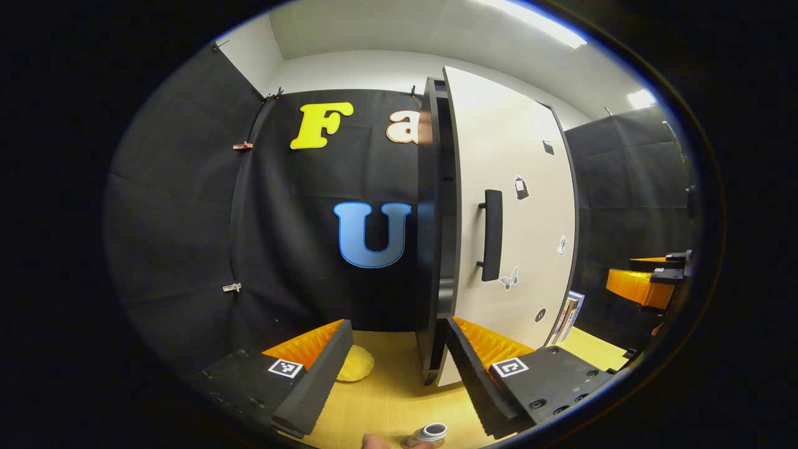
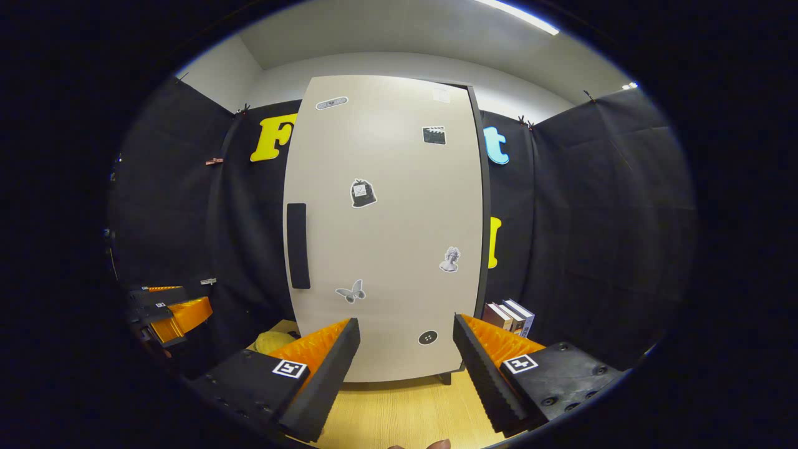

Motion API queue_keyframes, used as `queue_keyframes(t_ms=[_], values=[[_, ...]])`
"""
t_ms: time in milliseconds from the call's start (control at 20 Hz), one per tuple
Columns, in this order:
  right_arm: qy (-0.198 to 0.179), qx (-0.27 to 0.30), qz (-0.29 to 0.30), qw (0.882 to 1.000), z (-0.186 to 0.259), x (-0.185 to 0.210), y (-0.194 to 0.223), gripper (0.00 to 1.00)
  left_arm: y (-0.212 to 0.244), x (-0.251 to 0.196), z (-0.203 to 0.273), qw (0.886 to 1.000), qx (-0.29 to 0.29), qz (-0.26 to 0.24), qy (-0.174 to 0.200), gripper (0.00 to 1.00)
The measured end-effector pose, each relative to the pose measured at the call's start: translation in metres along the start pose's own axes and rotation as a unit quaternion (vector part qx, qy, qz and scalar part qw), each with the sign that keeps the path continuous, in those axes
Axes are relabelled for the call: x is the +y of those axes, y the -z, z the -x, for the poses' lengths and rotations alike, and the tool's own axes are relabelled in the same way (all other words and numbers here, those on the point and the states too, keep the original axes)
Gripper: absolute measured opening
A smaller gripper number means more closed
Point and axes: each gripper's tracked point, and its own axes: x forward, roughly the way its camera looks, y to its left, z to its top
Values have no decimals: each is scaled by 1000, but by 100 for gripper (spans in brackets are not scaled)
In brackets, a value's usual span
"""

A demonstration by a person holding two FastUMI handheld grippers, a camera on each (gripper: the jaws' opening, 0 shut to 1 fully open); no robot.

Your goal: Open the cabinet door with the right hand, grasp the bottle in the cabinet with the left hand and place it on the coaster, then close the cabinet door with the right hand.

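The tall pale cabinet door (image 2: 386,237) faces my right gripper (image 2: 406,320), which hangs open and empty a little in front of it. Its dark handle (image 2: 297,245) sits at the door's left edge. From the left gripper view I see the cabinet's dark side (image 1: 430,218) and the door (image 1: 517,206) edge-on, with a thin dark gap between them. My left gripper (image 1: 397,324) is open with nothing between its fingers. A bottle top with a pale cap (image 1: 431,432) shows at the bottom edge, below the left gripper; what it stands on is hidden.
A yellow rounded thing (image 1: 355,363) lies on the wooden table (image 1: 399,386) left of the cabinet. Books (image 2: 510,315) stand to the cabinet's right. The right gripper (image 1: 648,284) shows far right, the left gripper (image 2: 171,312) far left. Black cloth walls surround the booth.
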Motion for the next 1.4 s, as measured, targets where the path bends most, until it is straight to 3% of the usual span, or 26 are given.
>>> queue_keyframes(t_ms=[1400], values=[[3, -1, 4, 1000, -7, -4, 3, 98, 0, -7, -6, 1000, 3, 2, 8, 94]])
